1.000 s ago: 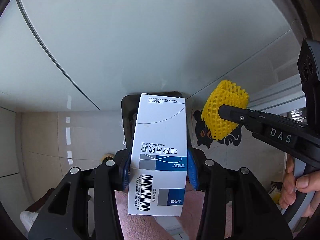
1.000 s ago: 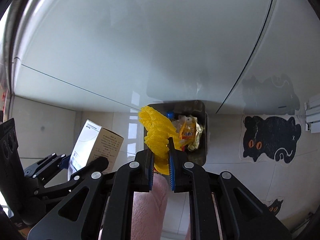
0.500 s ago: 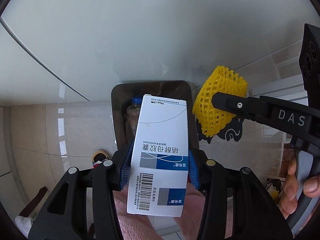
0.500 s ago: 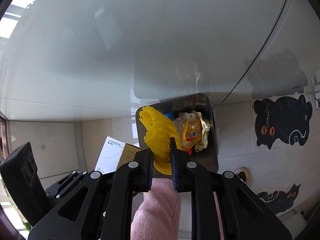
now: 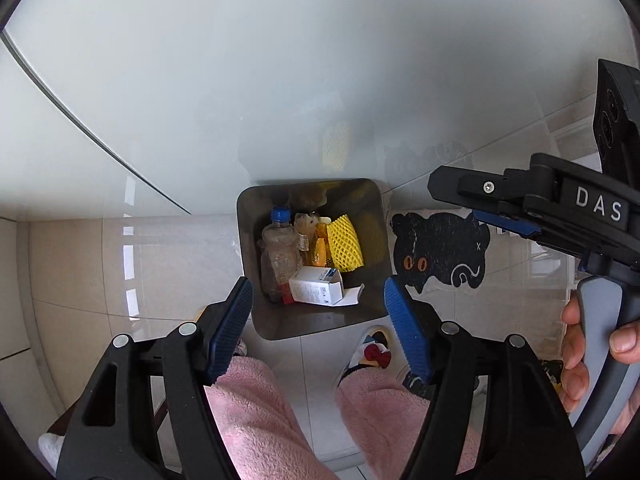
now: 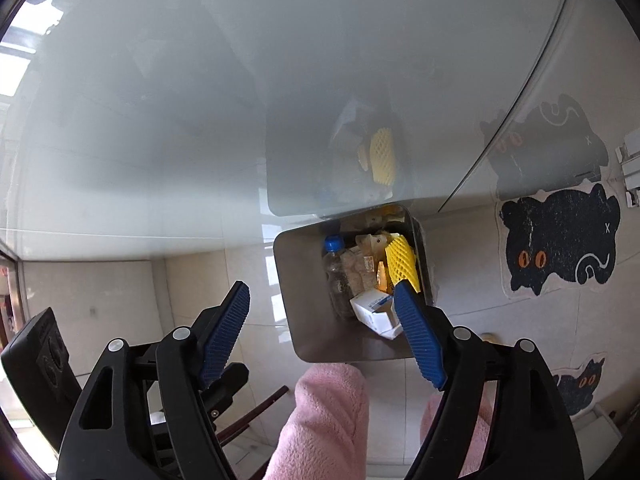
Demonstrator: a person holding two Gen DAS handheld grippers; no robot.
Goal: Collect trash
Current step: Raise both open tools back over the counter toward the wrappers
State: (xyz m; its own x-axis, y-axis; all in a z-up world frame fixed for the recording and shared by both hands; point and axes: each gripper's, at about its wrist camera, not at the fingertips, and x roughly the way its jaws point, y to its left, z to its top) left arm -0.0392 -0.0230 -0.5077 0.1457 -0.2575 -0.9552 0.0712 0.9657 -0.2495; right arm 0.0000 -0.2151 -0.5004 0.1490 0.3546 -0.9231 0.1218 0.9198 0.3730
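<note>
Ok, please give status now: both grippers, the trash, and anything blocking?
Left gripper and right gripper just opened, empty. White box and yellow foam net inside bin. Nothing blocking.

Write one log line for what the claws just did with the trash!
left claw: just opened, empty | right claw: just opened, empty | white box, yellow net: in bin

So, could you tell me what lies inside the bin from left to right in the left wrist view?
Plastic bottle with a blue cap → orange wrapper → yellow foam net. The white box lies across the near side below them, so it has no clear place in the order.
</note>
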